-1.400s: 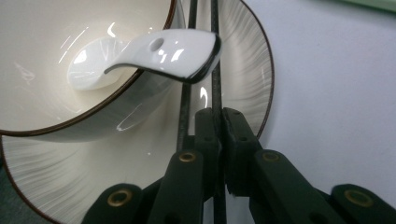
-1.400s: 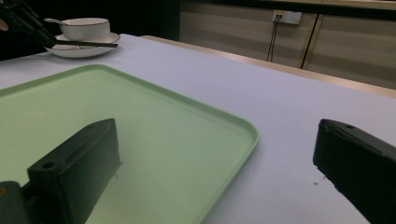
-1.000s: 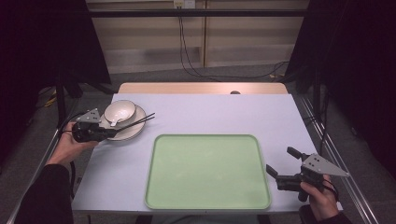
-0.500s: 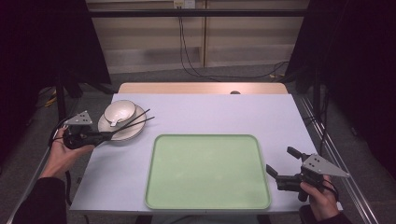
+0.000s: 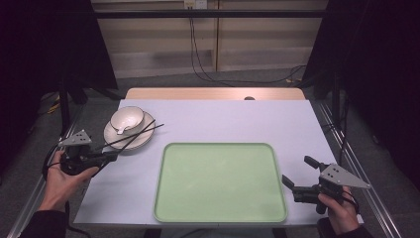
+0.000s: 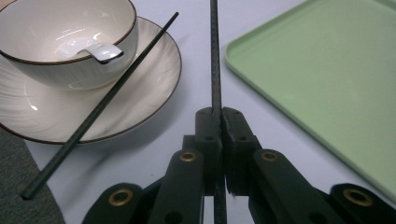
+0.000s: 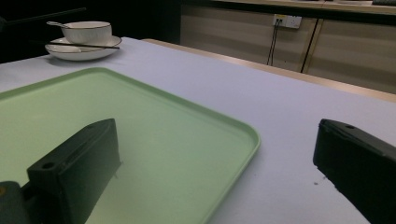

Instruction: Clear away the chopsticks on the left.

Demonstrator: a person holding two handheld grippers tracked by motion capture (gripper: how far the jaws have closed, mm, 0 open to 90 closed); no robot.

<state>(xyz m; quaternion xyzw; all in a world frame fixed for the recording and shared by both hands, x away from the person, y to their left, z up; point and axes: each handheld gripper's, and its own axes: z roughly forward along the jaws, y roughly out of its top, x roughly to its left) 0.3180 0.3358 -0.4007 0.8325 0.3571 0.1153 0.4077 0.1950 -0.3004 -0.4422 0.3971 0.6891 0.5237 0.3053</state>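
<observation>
A white bowl (image 5: 127,119) with a dark rim stands on a white plate (image 5: 132,140) at the table's left, and a white spoon (image 6: 100,50) lies inside the bowl. My left gripper (image 5: 113,155) is just off the plate's near-left edge, shut on the end of a black chopstick (image 6: 214,56) that points away over the table. A second chopstick (image 6: 116,86) lies loose across the plate rim. My right gripper (image 5: 296,169) hovers open at the right edge of the green tray (image 5: 220,181), nothing between its jaws.
The green tray lies bare at the near centre of the pale table (image 5: 237,124). The table's left edge runs close by the left hand. Cables hang down the wall behind the table (image 5: 198,54).
My left gripper has drawn back toward the near-left with one chopstick in it, sliding that chopstick off the plate. The right gripper has stayed put.
</observation>
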